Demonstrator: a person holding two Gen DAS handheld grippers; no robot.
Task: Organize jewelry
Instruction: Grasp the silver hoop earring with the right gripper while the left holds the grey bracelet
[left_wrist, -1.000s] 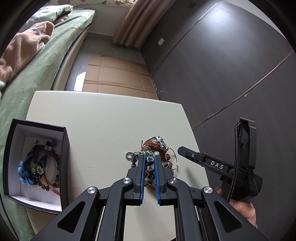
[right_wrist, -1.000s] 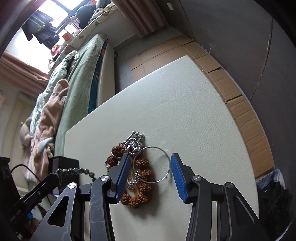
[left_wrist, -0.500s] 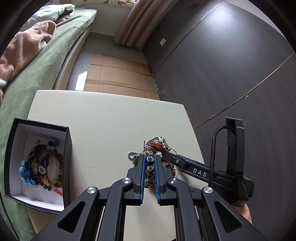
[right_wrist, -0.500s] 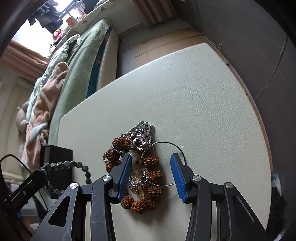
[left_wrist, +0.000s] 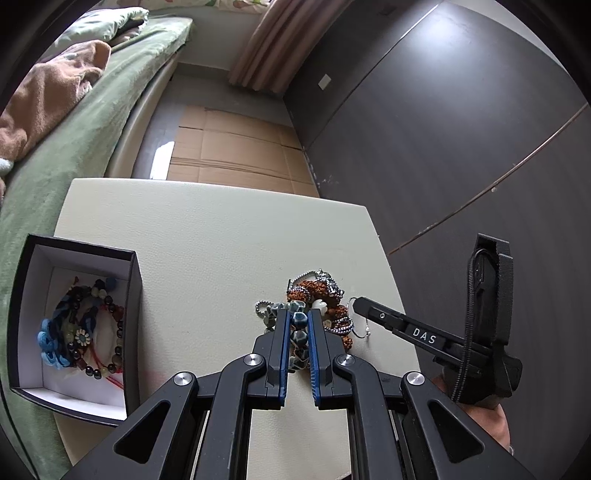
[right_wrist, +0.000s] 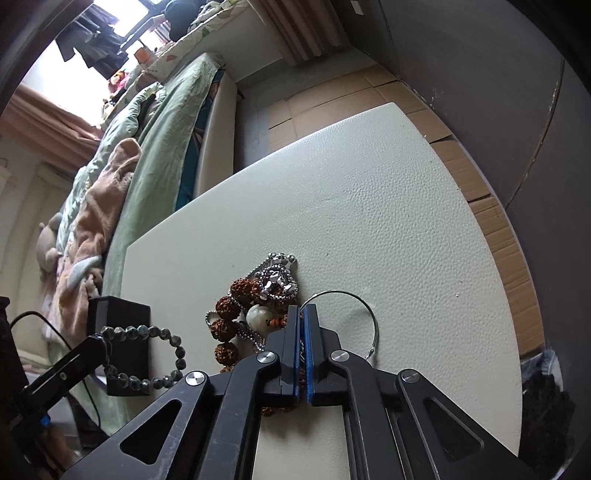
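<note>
The green-covered bed (left_wrist: 85, 122) is running along the left, its far end cut off by the lens edge, and the cream table (left_wrist: 207, 236) is sitting beside it with its near edge disappearing behind both tools. On the table's left side the black box (left_wrist: 135, 314) is standing open, white inside, with a tangle of beaded bracelets (left_wrist: 79, 332) lying in it, too knotted to separate one from another. From the right wrist view only one dark outer wall of that box is showing. Right of centre on the table the jewelry pile (right_wrist: 255, 306) is lying: brown seed beads, silver chain and a pale round bead, partly hidden under the right gripper (right_wrist: 302, 325). That gripper's blue pads are pressing nearly together down at the pile, beside the thin wire hoop (right_wrist: 365, 317); what they are pinching, if anything, I cannot make out. The left gripper (left_wrist: 298, 321) is clamping the grey-green bead bracelet (right_wrist: 147, 358), and from the right wrist camera that loop is hanging clear of the table, in front of the box. In the left gripper's own view only a few of its beads are peeking out between the blue pads.
</note>
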